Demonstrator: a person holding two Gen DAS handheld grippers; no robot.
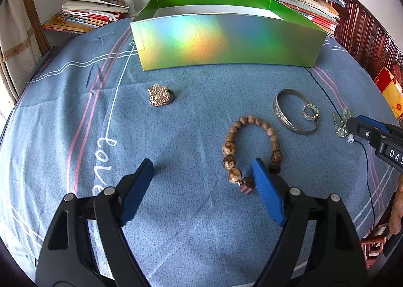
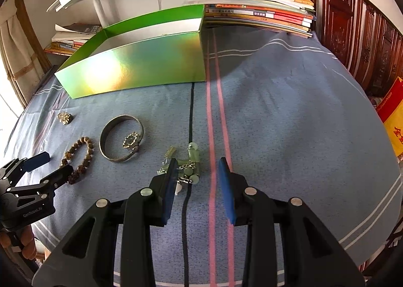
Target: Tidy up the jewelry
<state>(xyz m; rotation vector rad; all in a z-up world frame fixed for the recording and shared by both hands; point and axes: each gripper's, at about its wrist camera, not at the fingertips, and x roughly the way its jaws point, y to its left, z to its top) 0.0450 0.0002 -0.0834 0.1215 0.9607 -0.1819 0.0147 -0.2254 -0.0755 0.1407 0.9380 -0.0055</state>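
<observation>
Jewelry lies scattered on a blue striped cloth (image 1: 191, 224). The brown wooden bead bracelet (image 1: 248, 147) sits just ahead of the left gripper (image 1: 202, 173), whose blue-padded jaws stand wide apart and hold nothing; the bracelet's square end bead is just beside the inner face of its right finger, contact uncertain. Ahead and to its left lies a gold rhinestone flower ring (image 1: 161, 95); ahead and to its right, a silver engraved bangle (image 1: 293, 110) with a small rhinestone circle ring (image 1: 310, 112) lying on its rim. Beyond all, an open green holographic cardboard box (image 1: 226, 42) stands before stacked books (image 1: 90, 13).

The right gripper (image 2: 199, 164) is held low over the cloth, pointing forward, jaws moderately open and holding nothing. A pale green jade pendant on a black cord (image 2: 190, 163) lies between its fingertips, close against the left finger; whether they touch cannot be told. The box stands ahead and to the left of this gripper.
</observation>
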